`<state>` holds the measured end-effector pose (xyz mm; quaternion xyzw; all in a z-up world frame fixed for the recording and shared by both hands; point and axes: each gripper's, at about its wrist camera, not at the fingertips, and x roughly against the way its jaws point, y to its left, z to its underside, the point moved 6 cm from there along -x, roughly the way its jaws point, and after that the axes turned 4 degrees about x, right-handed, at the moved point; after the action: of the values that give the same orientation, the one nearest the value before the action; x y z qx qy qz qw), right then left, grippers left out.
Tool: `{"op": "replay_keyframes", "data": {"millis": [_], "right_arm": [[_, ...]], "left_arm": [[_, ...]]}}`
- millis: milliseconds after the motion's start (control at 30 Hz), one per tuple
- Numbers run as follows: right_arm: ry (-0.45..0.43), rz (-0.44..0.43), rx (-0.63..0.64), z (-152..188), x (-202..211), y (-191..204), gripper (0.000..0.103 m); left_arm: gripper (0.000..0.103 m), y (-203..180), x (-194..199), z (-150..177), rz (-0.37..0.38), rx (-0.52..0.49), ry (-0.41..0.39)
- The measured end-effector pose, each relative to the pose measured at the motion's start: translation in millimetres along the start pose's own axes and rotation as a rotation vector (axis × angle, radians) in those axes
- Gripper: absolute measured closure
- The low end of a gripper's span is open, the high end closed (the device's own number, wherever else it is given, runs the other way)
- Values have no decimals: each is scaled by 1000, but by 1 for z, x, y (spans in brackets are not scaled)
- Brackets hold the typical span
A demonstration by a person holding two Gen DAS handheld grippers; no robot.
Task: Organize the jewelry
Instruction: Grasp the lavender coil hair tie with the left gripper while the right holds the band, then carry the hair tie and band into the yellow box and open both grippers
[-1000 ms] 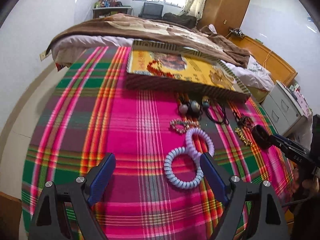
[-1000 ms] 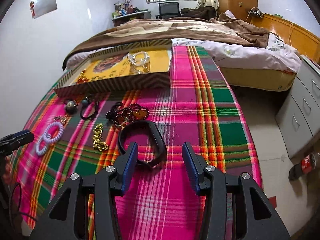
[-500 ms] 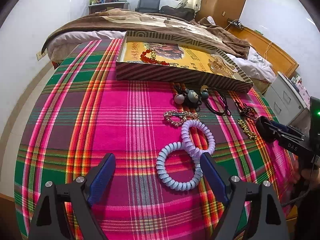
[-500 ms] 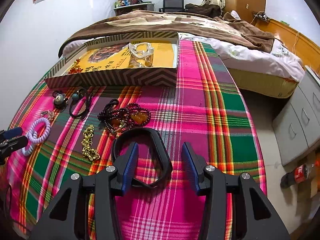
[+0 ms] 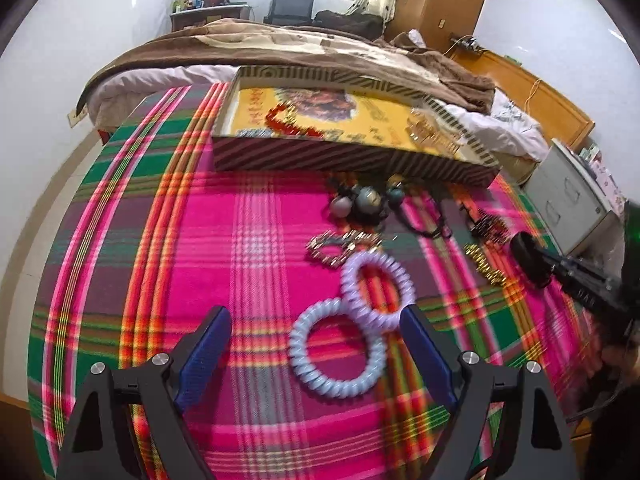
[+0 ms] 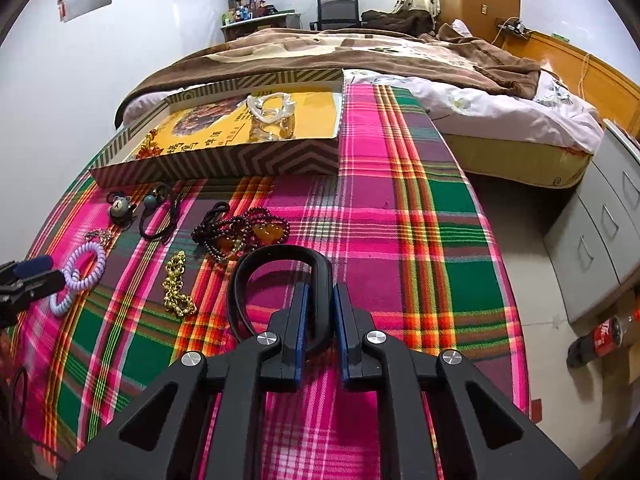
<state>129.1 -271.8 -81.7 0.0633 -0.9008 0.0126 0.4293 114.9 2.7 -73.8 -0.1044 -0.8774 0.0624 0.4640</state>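
My right gripper (image 6: 320,291) is closing its jaws on the right arm of a black headband (image 6: 276,252), and the pads press on it; the band lies on the plaid cloth (image 6: 400,240). My left gripper (image 5: 312,316) stands open over a pale blue spiral hair tie (image 5: 298,354) and a lilac one (image 5: 348,284), touching neither. A striped box (image 6: 240,160) with a yellow floor holds clear bangles (image 6: 272,116) and red beads (image 5: 288,120). In the left wrist view the headband (image 5: 528,256) shows at the right edge.
Loose on the cloth lie a gold chain (image 6: 176,288), dark bead necklaces (image 6: 240,232), a bear hair tie (image 6: 120,206) and a rhinestone clip (image 5: 340,244). A bed (image 6: 400,52) lies behind, grey drawers (image 6: 600,220) at right, a cola bottle (image 6: 600,336) on the floor.
The right gripper's jaws have come together from wide apart onto the headband's right arm. The left gripper has stayed open over the spiral hair ties.
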Motion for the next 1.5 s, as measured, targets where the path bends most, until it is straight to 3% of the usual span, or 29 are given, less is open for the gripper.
{"op": "replay_keyframes", "data": {"millis": [267,333,467,633,867,1500], "right_arm": [[-11,-10,-31,3,6,-5,90],[-15,-12,-33,3,6,-6,90],[-18,-19,-29,3,7,-5,90],[-21,-29,-28,2,6,-2,90],[-23,-27,-28,2,6,-2,90],[-77,-21,-31,-16,29,1,90]], "left_arm": [[19,-13,-15,-20,-73,-32,10],[26,-15,-19,-21,-56,-27,26],[39,-14,-28,-18,-100,-41,53],[66,-18,-28,-20,-108,-57,51],[90,-19,-27,-19,-97,-61,50],[92,-16,10,-42,-46,-20,-39]]}}
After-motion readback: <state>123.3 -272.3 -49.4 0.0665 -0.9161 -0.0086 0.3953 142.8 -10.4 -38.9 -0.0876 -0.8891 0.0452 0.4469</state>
